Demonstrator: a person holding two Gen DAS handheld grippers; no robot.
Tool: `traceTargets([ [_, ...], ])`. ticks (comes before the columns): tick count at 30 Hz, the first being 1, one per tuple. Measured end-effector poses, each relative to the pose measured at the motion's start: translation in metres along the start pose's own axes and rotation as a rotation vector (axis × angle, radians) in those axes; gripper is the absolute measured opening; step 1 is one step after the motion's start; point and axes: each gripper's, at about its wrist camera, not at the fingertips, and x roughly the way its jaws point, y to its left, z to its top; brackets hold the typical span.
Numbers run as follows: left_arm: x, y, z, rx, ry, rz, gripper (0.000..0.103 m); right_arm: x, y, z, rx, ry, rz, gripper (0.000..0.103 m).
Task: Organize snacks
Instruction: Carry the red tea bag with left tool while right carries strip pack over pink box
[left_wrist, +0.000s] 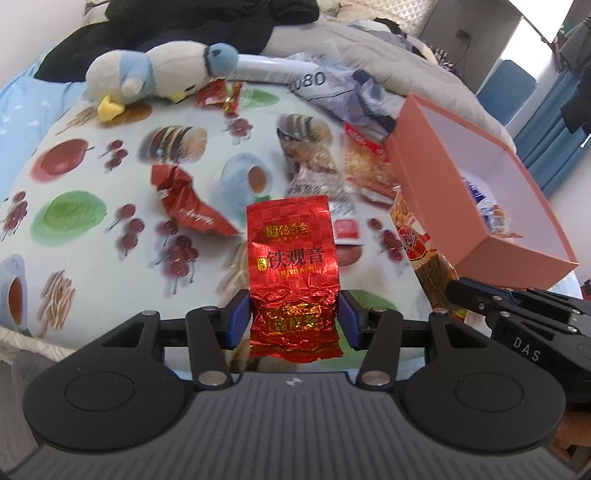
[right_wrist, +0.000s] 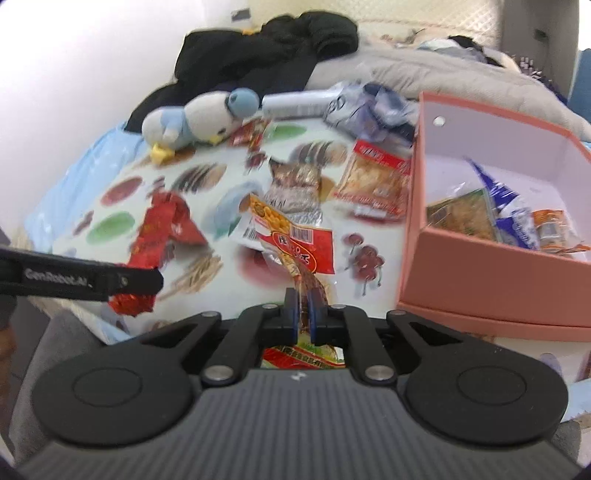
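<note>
The left gripper (left_wrist: 294, 317) pinches a red tea packet (left_wrist: 291, 266) by its lower half, upright at frame centre. The right gripper (right_wrist: 301, 314), pressed nearly together, nips the thin edge of a peanut bag (right_wrist: 295, 243). Both look lifted for the pink box (right_wrist: 480, 266) at right — already holding snacks, while others lie scattered on the printed tablecloth (left_wrist: 92, 184).
</note>
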Motion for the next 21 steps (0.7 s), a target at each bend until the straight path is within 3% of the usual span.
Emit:
traceTargets([
  [12,-0.052,-0.052,0.019,0.065,-0.067,-0.083,0.056,-0.070,-0.015,0.010,0.140,-0.114,-0.002,0.009],
  [21,-0.071,-0.097,0.027,0.119,-0.095,-0.151,0.056,-0.127,-0.029,0.009,0.193,-0.215,-0.055,0.009],
])
